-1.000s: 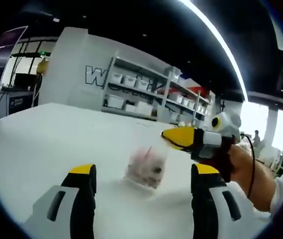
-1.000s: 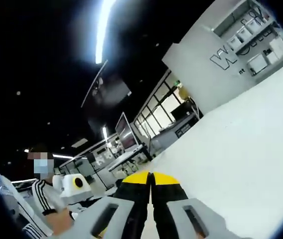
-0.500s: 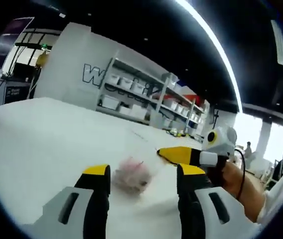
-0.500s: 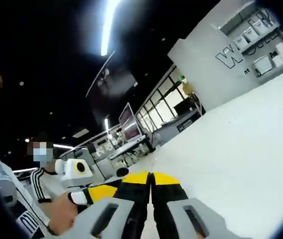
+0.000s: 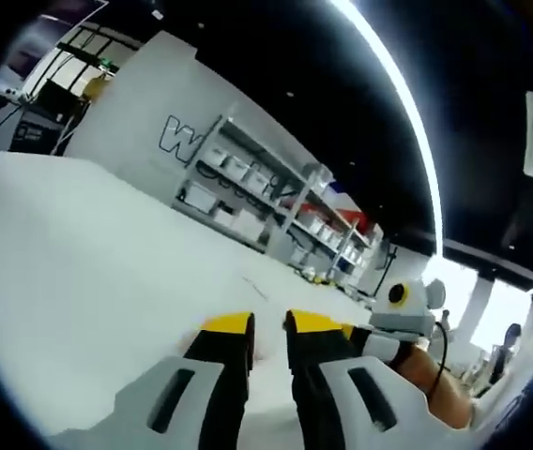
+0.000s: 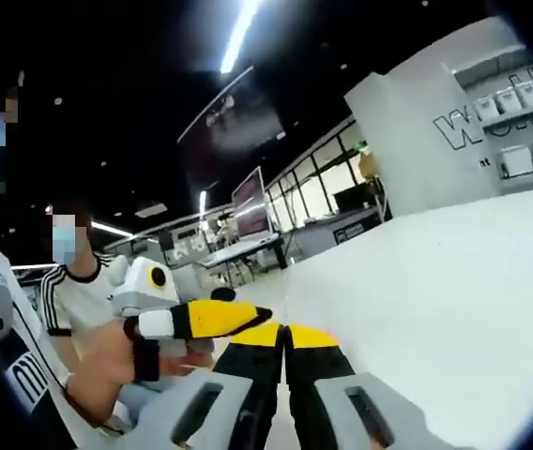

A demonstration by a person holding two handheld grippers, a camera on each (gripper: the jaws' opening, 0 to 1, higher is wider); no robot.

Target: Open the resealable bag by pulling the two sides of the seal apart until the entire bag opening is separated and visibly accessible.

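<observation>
Over the white table (image 5: 79,244), both grippers — left (image 5: 268,328), right (image 6: 285,335) — sit clenched; bag hidden.

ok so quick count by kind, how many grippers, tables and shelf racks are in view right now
grippers: 2 (left gripper, right gripper)
table: 1
shelf rack: 1
total: 4
</observation>
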